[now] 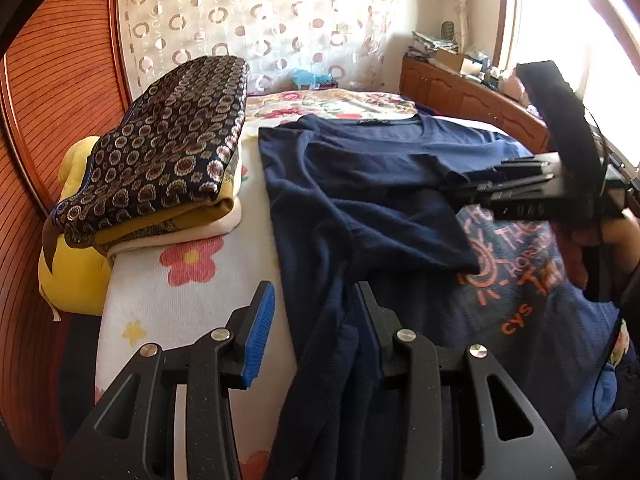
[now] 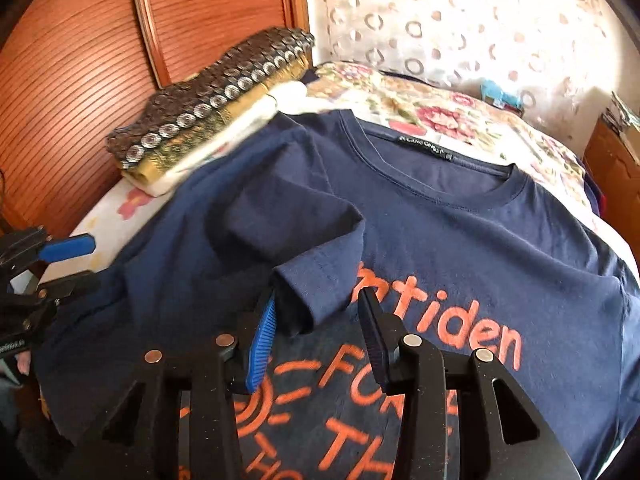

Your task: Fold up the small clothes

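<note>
Left of the navy cotton T-shirt with orange lettering (image 2: pixel 460 240), a folded stack of dark patterned and cream textiles (image 1: pixel 160 168) sits by the ribbed wooden headboard (image 1: pixel 52 80). The shirt lies spread on the floral bedsheet (image 1: pixel 180 300); the left gripper (image 1: pixel 316 320) stands partly apart at its left edge, grip unclear. Right gripper (image 2: pixel 316 320): fingers apart, folded-in sleeve between them, unpinched.

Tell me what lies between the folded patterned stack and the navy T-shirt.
Only bare floral bedsheet separates patterned stack from T-shirt, in the left wrist view.
</note>
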Demonstrator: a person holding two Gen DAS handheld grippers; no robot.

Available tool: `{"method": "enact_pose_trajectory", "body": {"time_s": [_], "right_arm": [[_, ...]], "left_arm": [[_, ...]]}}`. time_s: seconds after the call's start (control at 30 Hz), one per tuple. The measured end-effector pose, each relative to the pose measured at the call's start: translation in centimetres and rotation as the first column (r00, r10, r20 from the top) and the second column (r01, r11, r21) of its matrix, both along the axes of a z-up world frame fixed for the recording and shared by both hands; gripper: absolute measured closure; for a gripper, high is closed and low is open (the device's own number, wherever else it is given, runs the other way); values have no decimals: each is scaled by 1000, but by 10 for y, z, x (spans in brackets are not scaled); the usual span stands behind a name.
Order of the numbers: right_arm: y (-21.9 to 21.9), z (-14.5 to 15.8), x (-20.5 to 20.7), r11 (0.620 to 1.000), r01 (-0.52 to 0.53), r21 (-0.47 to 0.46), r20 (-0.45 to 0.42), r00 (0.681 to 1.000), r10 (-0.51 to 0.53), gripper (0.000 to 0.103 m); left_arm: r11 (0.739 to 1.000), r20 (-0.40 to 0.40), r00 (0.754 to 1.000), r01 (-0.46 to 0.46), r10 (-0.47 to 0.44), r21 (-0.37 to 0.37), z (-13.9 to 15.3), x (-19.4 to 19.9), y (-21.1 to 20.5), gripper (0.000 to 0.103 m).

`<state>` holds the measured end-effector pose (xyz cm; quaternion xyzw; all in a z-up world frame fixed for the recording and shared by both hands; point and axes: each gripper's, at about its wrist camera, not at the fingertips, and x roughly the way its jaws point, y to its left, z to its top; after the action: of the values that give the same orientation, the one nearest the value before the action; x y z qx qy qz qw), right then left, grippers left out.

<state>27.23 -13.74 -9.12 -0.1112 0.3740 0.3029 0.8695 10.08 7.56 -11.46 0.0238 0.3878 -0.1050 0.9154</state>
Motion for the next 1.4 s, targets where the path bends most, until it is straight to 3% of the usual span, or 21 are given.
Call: {"method": "enact_pose_trajectory", "body": {"time_s": [0.03,0.33,0.4,0.47,0.67,0.73,0.83,1.03,1.27,1.4], "right_arm": [[-2,3,2,1000,-3,14,-3,1000,3,93],[-38,30,25,997,72,36,17,997,-73,97],[-38,25,30,997,76,19,-20,997,-75,91],[-37,24,33,994,107,-14,14,994,-107,76],[-66,31,13,986,132,99,70,988,-139,65],[-85,28,2,974,197,110,126,969,-210,65],[-120,17,-3,933,351,74,226,906,-359,65],[-190,-11,28,859,513,-6,209,840,-500,65],[-240,-20,51,818,575,12,123,811,-572,65],[-260,-25,57,815,578,25,71,813,-579,65]], "left_arm": [[1000,-2,1000,-3,3,1,-1,0,0,62],[1000,-30,999,-19,19,5,-17,1,3,62],[1000,-30,999,-21,21,1,-17,0,3,62],[1000,-28,999,-19,19,2,-18,0,2,62],[1000,-19,1000,-20,20,1,-19,-1,1,62],[1000,-20,1000,-20,20,-4,-19,0,2,62],[1000,-21,1000,-23,23,-11,-19,0,3,61],[1000,-21,999,-25,24,-12,-19,1,4,61],[1000,-18,1000,-26,25,-5,-18,1,3,61],[1000,-9,1000,-28,28,8,-17,-1,2,61]]}}
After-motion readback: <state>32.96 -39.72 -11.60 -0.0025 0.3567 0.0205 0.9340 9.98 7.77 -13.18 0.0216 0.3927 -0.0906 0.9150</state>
